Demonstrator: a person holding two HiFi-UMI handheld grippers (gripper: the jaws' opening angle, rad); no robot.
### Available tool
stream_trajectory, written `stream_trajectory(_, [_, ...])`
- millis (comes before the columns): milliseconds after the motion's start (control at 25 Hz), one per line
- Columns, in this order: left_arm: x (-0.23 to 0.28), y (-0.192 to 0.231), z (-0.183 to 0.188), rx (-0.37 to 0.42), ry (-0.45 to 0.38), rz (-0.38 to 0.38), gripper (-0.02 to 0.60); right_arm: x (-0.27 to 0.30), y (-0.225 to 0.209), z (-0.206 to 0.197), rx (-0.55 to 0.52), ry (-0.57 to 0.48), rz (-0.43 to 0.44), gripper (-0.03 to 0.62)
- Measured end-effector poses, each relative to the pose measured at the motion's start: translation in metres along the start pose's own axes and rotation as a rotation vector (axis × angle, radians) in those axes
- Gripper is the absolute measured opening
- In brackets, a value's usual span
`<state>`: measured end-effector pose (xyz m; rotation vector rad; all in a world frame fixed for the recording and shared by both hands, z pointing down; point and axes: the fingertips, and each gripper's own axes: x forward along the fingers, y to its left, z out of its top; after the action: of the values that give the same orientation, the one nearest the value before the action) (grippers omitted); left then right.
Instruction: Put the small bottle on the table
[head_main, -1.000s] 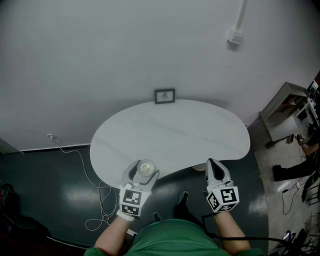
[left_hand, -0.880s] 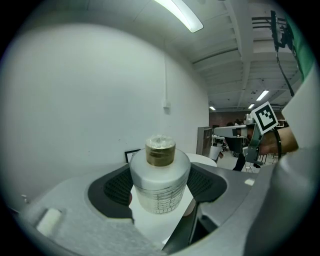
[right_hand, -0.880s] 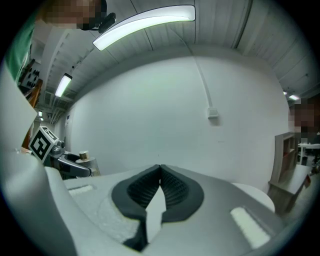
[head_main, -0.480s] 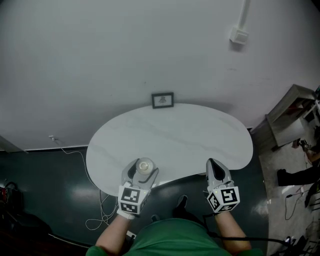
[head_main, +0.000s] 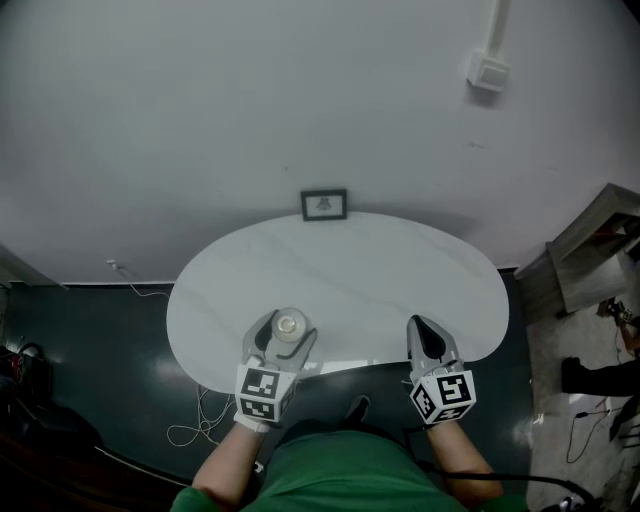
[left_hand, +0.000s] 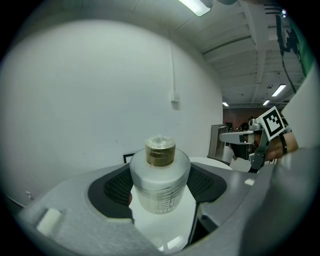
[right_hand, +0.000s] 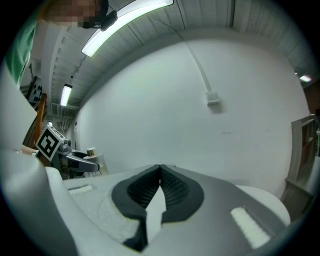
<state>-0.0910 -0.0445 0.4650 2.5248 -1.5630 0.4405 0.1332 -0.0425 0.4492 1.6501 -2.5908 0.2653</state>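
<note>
At the near edge of the table (head_main: 350, 265), the left gripper (head_main: 288, 332) has its jaws pinching the small bottle (head_main: 291, 325), with one dark ribbed pad against each side of the body. The bottle stands upright between them. It has a pale, cloudy body with faint printed gradations and a gold-coloured cap. It sits over the table's near-left part, just inside the edge. The white top shows directly beneath it in the left gripper view, but whether its base touches the top cannot be told. This gripper's marker cube lies off the table's near edge, toward the person.

The right gripper (head_main: 425, 338) is at the same near edge, over the table's right part and well apart from the bottle. Its jaws are pressed together, the pad tips meeting, with nothing between them. Its marker cube likewise lies beyond the table's edge.

The table is white and kidney-shaped, with its concave side toward the person. A small dark picture frame (head_main: 324, 204) stands at the table's far edge, against the white wall (head_main: 250, 100). Above and to the right of the table, a white box (head_main: 488, 70) with a conduit is fixed to that wall. To the table's left is a dark glossy floor (head_main: 90, 350). To the table's right stands a grey shelf unit (head_main: 590, 250). Past the near edge, the person's green top (head_main: 350, 480) shows.
</note>
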Motion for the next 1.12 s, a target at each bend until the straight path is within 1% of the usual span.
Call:
stream_trajectory(320, [0.024, 0.002, 0.005, 0.006, 0.023, 0.059, 0.339, 0.017, -0.021, -0.009, 0.01, 0.035, 0.057, 0.002])
stream_trajectory(560, [0.049, 0.022, 0.004, 0.008, 0.026, 0.068, 0.339, 0.041, -0.028, -0.014, 0.009, 0.049, 0.058, 0.002])
stream_trajectory(720, [0.074, 0.033, 0.004, 0.007, 0.028, 0.049, 0.339, 0.055, -0.039, -0.009, 0.004, 0.051, 0.03, 0.002])
stream_trajectory(920, [0.108, 0.051, 0.01, 0.023, 0.023, 0.007, 0.339, 0.076, -0.051, -0.002, -0.001, 0.055, -0.018, 0.002])
stream_trajectory(1120, [0.144, 0.067, 0.01, 0.035, 0.024, -0.039, 0.339, 0.097, -0.056, 0.001, -0.003, 0.066, -0.049, 0.002])
